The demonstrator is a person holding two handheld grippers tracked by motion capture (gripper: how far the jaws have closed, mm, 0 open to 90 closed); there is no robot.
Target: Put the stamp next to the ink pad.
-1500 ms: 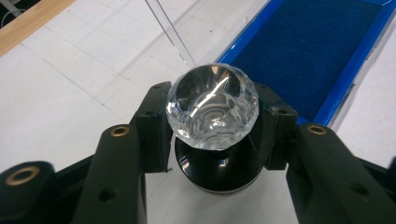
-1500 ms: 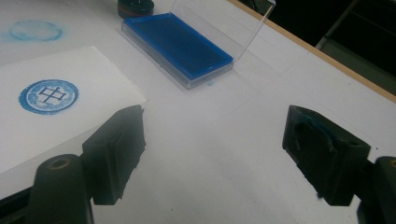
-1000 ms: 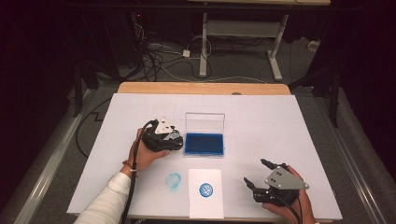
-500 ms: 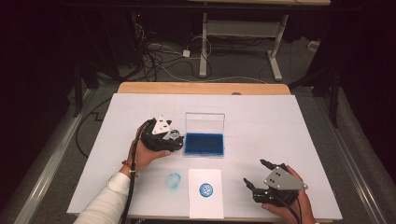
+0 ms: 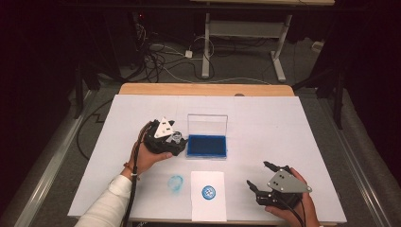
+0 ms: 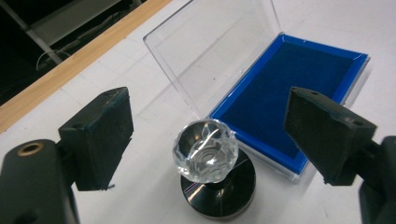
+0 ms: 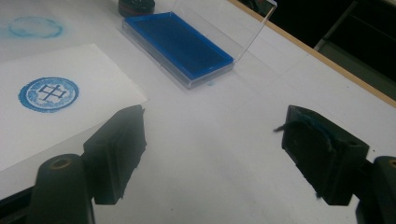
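Note:
A stamp (image 6: 205, 151) with a faceted clear knob and a round black base stands upright on the white table, just left of the open blue ink pad (image 5: 206, 145). My left gripper (image 6: 208, 107) straddles the stamp. Its jaws have just been opening, and both pads now stand well clear of the knob. In the high view the left gripper (image 5: 176, 141) sits left of the pad. My right gripper (image 5: 258, 174) rests open and holds nothing near the front right edge. A white paper (image 5: 208, 208) bears a round blue seal print (image 7: 48, 94).
The ink pad's clear lid (image 5: 207, 124) stands up at its far side. A faint blue ring smear (image 5: 176, 183) marks the table left of the paper. The wooden table edge (image 5: 203, 89) runs along the far side, with cables and desk legs on the floor beyond.
The left gripper's jaws stand wider around the stamp than before. Both hands have kept their places, and the stamp, pad and paper have not moved.

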